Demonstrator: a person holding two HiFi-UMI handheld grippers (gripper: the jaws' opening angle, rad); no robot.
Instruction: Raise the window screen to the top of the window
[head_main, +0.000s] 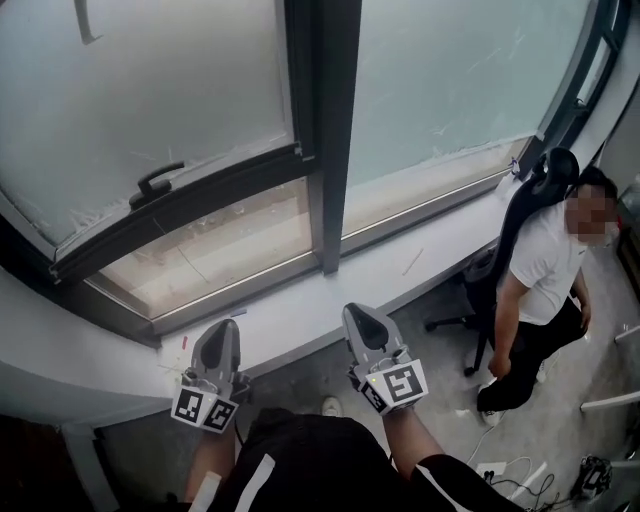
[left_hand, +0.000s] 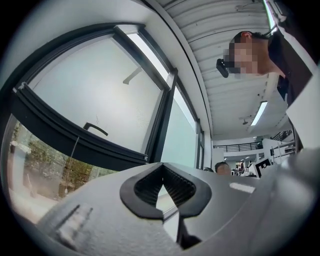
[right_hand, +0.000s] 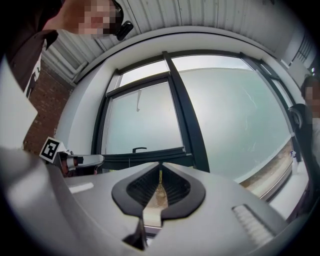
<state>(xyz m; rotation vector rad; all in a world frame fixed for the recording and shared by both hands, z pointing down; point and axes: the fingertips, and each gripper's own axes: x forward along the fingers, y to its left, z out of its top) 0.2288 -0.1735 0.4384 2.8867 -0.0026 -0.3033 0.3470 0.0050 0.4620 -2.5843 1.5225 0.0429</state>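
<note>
Nearest the head view are the wearer's dark shorts (head_main: 300, 450) and two grey plastic grippers, each with a square-marker cube. The left claw (head_main: 222, 332) has its ribbed black pads together at the tips, with nothing between them. The right claw (head_main: 358, 316) stands parted by only a thin slit and is also empty. Both point at the window over a smooth white sill (head_main: 400, 265).

The window screen (head_main: 150, 90), a pale frosted-looking sheet, hangs in the left pane. Its dark bottom rail (head_main: 200, 205) carries a small curved black handle (head_main: 158, 181). The rail sits low, a little above the sill, and a clear strip of glass shows beneath it. A broad dark mullion (head_main: 335, 130) divides this pane from the one on the right.

The floor (head_main: 560, 420) is rough grey concrete, with cables (head_main: 520, 480) lying at the lower right. A person in a white shirt (head_main: 545, 265) sits on a black office chair (head_main: 545, 185) near the sill's right end.
</note>
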